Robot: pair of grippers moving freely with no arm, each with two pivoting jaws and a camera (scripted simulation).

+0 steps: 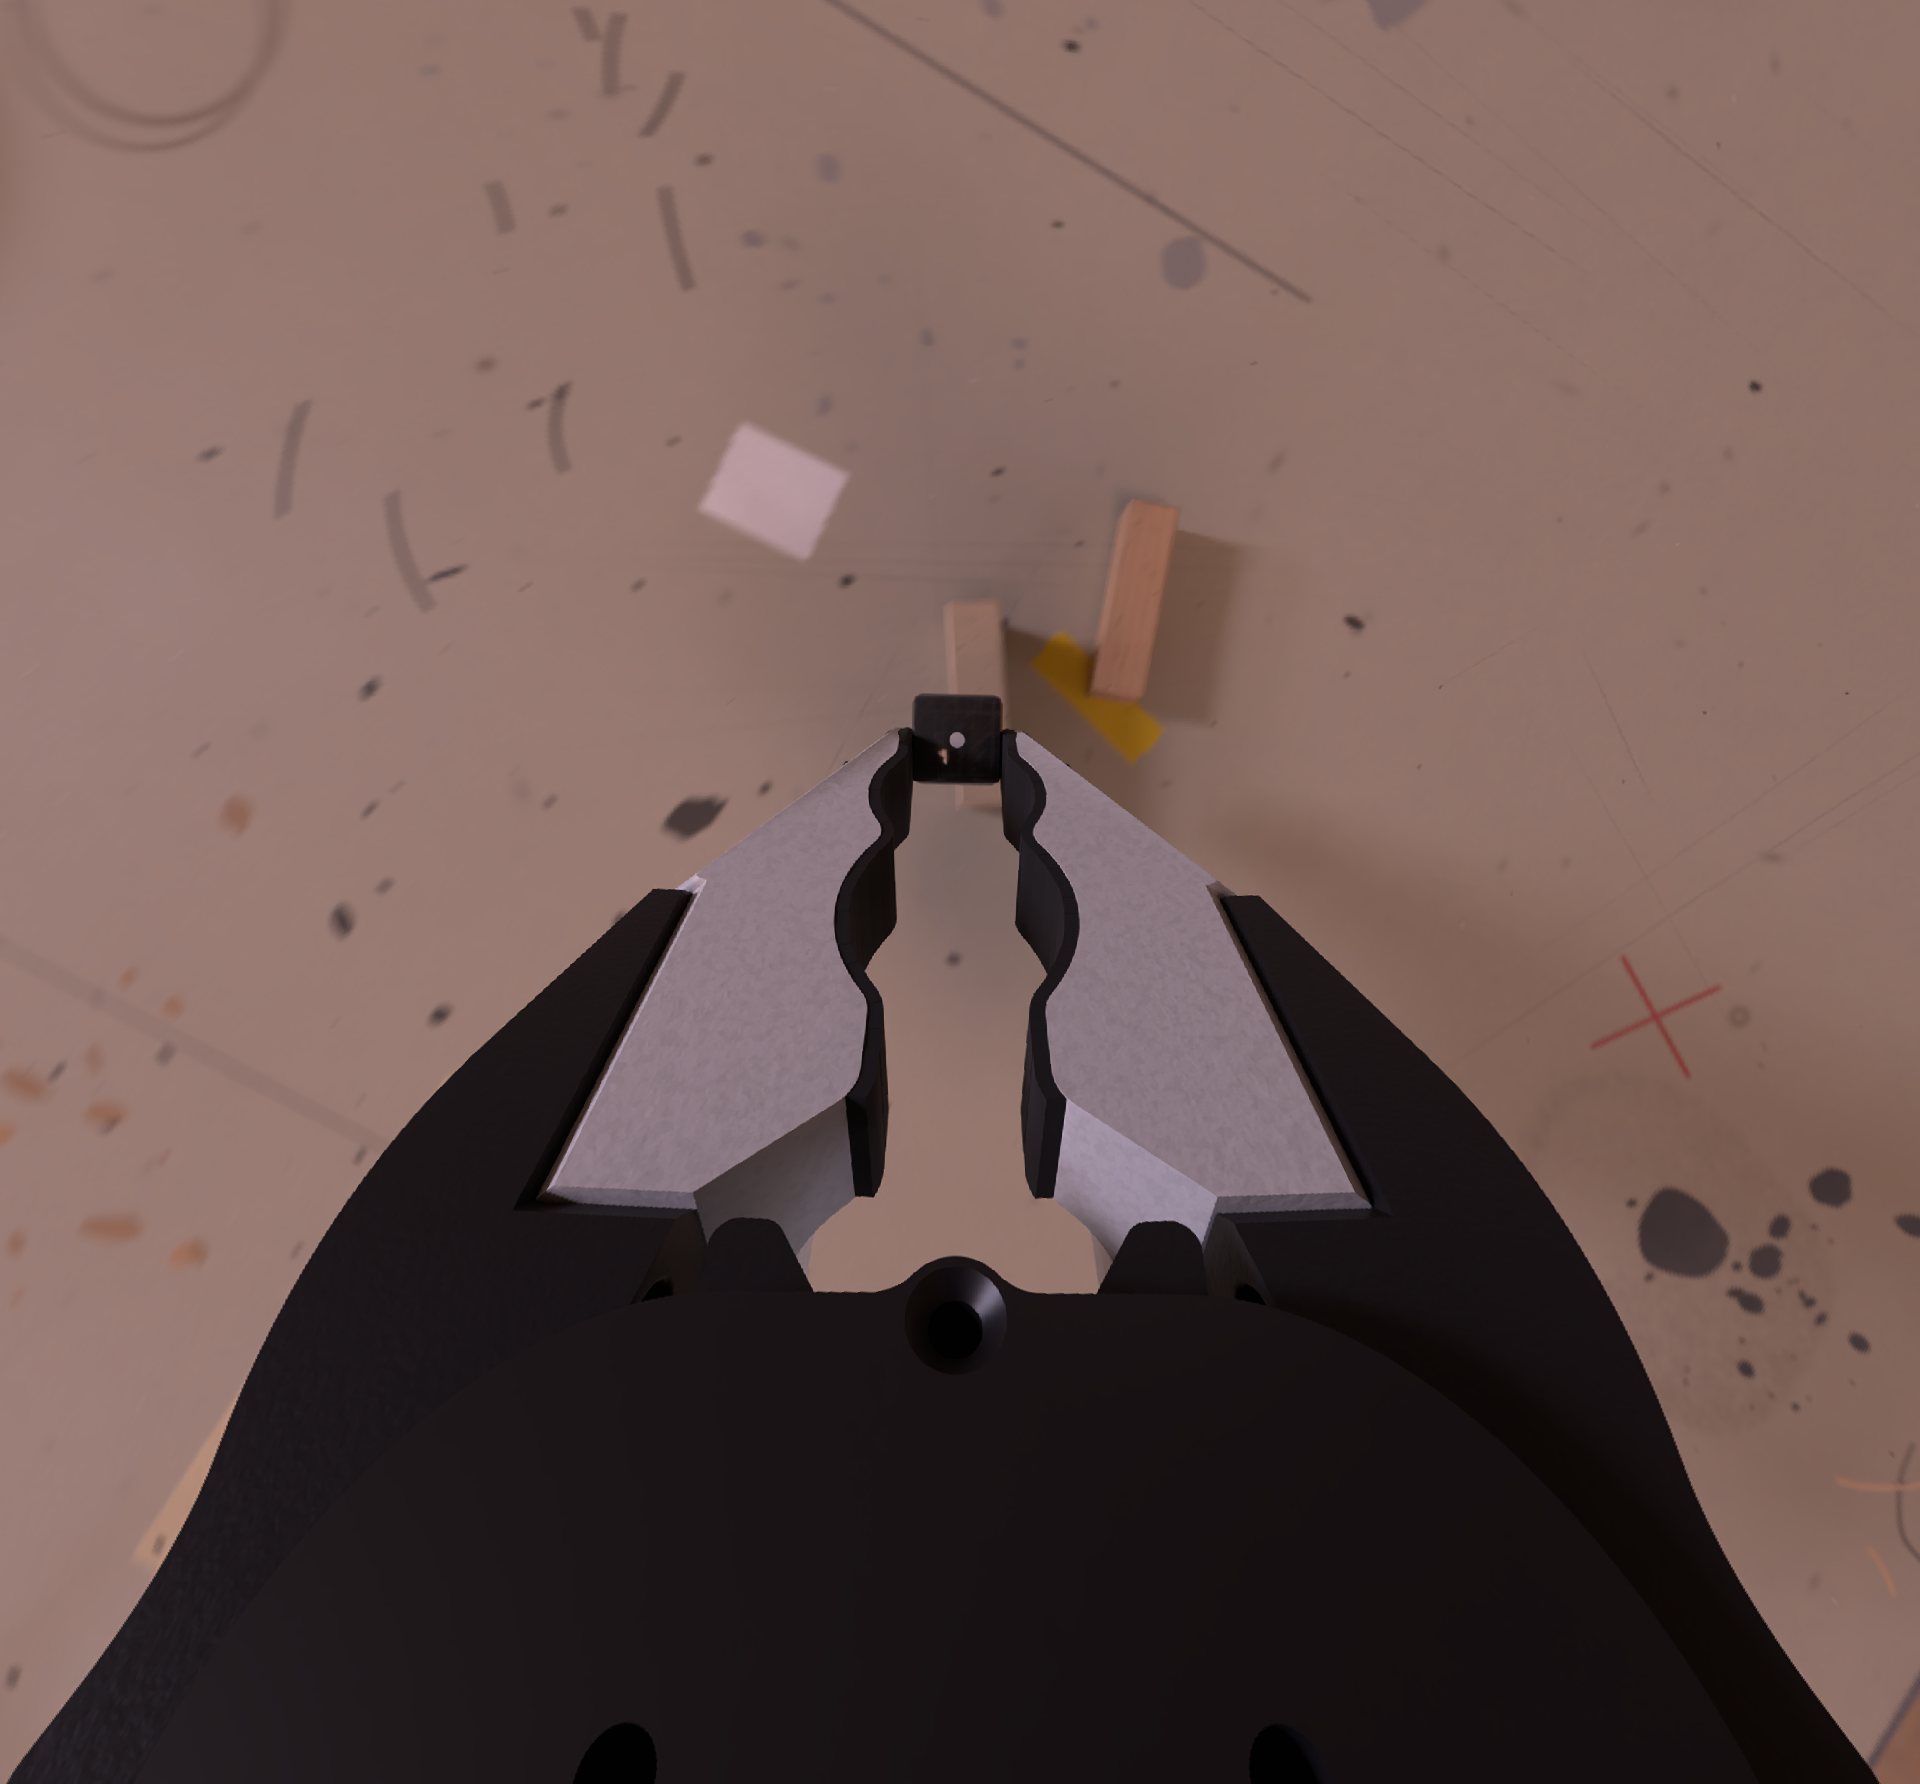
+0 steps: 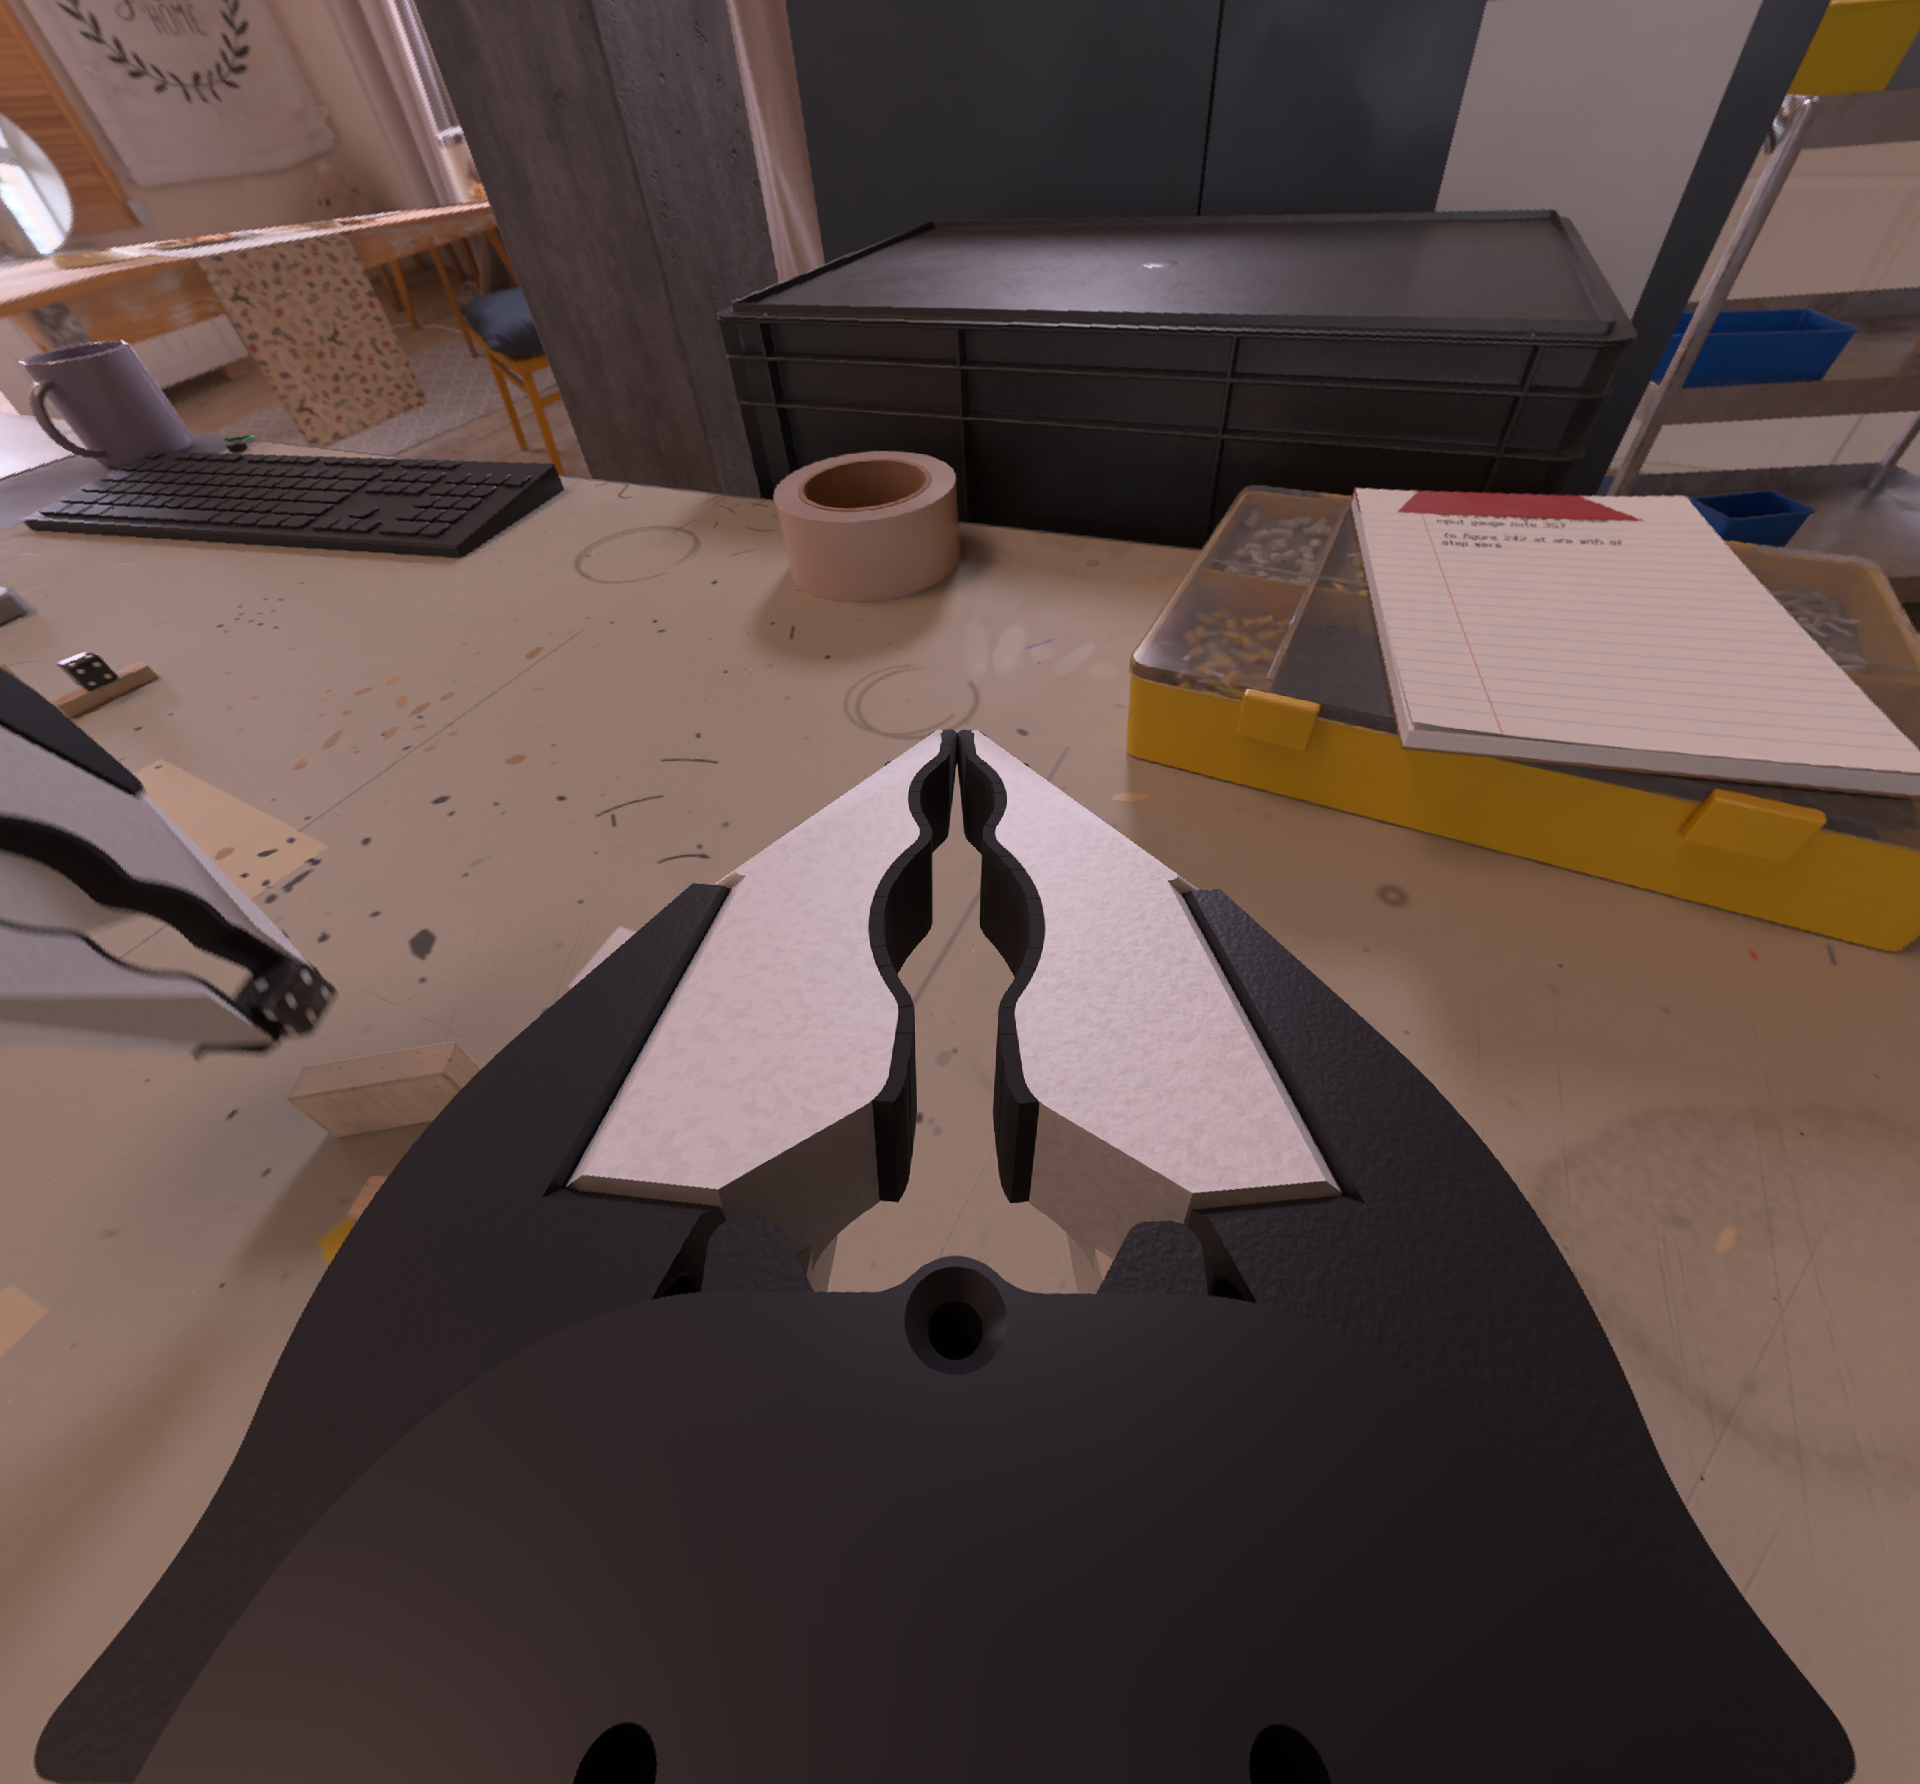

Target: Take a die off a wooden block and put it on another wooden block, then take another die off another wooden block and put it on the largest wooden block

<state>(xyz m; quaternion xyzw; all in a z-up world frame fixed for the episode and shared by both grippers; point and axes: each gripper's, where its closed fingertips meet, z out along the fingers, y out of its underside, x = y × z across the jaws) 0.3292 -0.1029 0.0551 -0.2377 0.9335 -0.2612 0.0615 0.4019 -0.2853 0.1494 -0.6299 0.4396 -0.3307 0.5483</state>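
My left gripper point(image 1: 957, 745) is shut on a black die point(image 1: 957, 735) and holds it in the air above the table, over a small pale wooden block point(image 1: 972, 645). A second, longer wooden block point(image 1: 1135, 596) lies just right of it, partly on a yellow tape patch point(image 1: 1101, 700). In the right wrist view the left gripper point(image 2: 272, 1005) shows at the left edge with the die point(image 2: 291, 994) between its tips, above a wooden block point(image 2: 379, 1088). Another black die point(image 2: 83, 670) sits on a thin wooden block point(image 2: 116, 687) far left. My right gripper point(image 2: 956, 742) is shut and empty.
A tape roll point(image 2: 868, 524), a black keyboard point(image 2: 296, 500) and a mug point(image 2: 99, 399) stand at the back. A yellow parts box point(image 2: 1455, 799) with a notepad point(image 2: 1621, 633) sits at the right. A black crate point(image 2: 1174, 352) stands behind the table. A white patch point(image 1: 774, 487) marks the tabletop.
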